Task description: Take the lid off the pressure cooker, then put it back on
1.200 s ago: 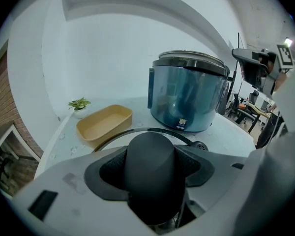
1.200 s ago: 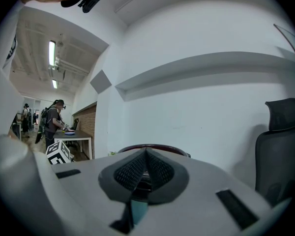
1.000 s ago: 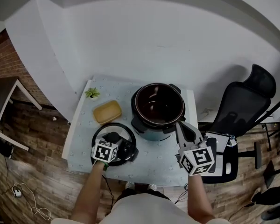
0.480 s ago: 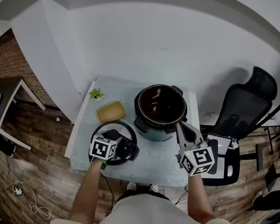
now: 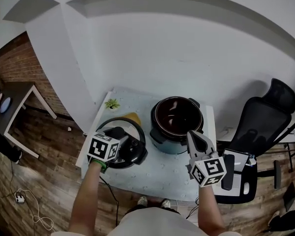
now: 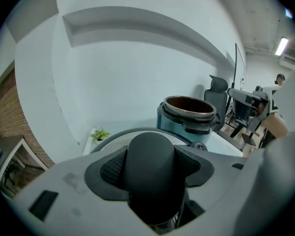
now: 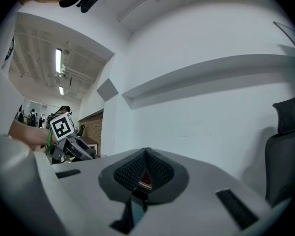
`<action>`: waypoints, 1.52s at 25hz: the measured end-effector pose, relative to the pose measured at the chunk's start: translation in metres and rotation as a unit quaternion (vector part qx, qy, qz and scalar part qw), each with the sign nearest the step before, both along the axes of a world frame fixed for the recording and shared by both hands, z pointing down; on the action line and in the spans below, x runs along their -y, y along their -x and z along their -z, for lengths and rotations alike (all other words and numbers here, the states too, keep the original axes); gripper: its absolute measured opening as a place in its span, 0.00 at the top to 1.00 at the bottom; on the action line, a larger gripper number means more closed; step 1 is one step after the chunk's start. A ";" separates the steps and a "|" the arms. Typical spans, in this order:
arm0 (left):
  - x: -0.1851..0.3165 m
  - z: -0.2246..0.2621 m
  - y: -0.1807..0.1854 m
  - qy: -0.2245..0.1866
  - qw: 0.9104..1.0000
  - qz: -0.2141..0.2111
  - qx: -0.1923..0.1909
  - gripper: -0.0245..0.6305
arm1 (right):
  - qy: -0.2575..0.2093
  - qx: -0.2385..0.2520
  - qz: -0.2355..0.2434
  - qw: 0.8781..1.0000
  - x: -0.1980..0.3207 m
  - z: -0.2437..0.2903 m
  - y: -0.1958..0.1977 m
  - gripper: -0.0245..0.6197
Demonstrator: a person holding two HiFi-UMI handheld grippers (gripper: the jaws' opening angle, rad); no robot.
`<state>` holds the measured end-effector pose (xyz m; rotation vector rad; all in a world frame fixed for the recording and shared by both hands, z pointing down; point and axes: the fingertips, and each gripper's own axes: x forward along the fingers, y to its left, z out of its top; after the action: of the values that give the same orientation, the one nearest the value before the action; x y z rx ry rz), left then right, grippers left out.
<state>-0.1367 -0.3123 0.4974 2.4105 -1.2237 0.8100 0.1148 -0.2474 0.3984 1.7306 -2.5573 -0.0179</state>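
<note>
The open pressure cooker (image 5: pixel 177 118), dark inside, stands on the pale blue table (image 5: pixel 157 173). Its round black lid (image 5: pixel 132 134) hangs in the air left of the pot, above the table's left part. My left gripper (image 5: pixel 122 144) is shut on the lid's black knob (image 6: pixel 155 168), which fills the space between the pads. Beyond the knob, the left gripper view shows the lid's rim (image 6: pixel 119 133) and the pot (image 6: pixel 189 114). My right gripper (image 5: pixel 192 139) hovers just right of the pot's front, jaws shut with nothing between them; its pads (image 7: pixel 133 171) meet.
A small potted plant (image 5: pixel 111 103) stands at the table's back left. A yellow dish (image 5: pixel 134 116) peeks out behind the lifted lid. A black office chair (image 5: pixel 265 119) stands right of the table. White wall rises behind; wooden floor lies to the left.
My left gripper has risen with the lid, which lay on the table beside the pot and now hangs above it. The right gripper has barely moved.
</note>
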 end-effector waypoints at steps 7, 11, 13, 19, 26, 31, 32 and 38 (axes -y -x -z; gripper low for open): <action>0.010 0.052 0.007 -0.032 0.999 -0.009 -0.020 0.54 | -0.011 0.002 0.008 1.000 0.000 0.008 0.010 0.96; 0.018 0.075 0.001 -0.046 0.998 -0.022 -0.024 0.54 | -0.013 0.001 0.002 1.000 -0.002 0.010 0.008 0.96; 0.024 0.086 -0.005 -0.053 0.998 -0.031 -0.031 0.54 | -0.014 0.000 -0.005 1.000 -0.004 0.012 0.003 0.96; 0.046 0.111 -0.038 -0.065 0.995 -0.063 -0.048 0.54 | -0.014 -0.002 -0.030 0.999 -0.007 0.012 -0.013 0.96; 0.071 0.116 -0.100 -0.051 0.990 -0.117 -0.067 0.54 | -0.012 -0.010 -0.073 0.997 -0.013 0.014 -0.041 0.96; 0.080 0.108 -0.148 -0.033 0.984 -0.157 -0.072 0.54 | -0.007 -0.014 -0.104 0.994 -0.021 0.010 -0.065 0.96; 0.081 0.107 -0.159 -0.030 0.983 -0.165 -0.071 0.54 | -0.006 -0.014 -0.111 0.994 -0.023 0.010 -0.070 0.96; 0.085 0.105 -0.212 -0.022 0.974 -0.218 -0.059 0.54 | -0.003 -0.016 -0.152 0.988 -0.036 0.008 -0.100 0.96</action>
<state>0.0750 -0.3978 0.3925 2.7632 -0.6794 0.7424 0.2144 -0.2114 0.3900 2.0821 -2.2452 -0.0398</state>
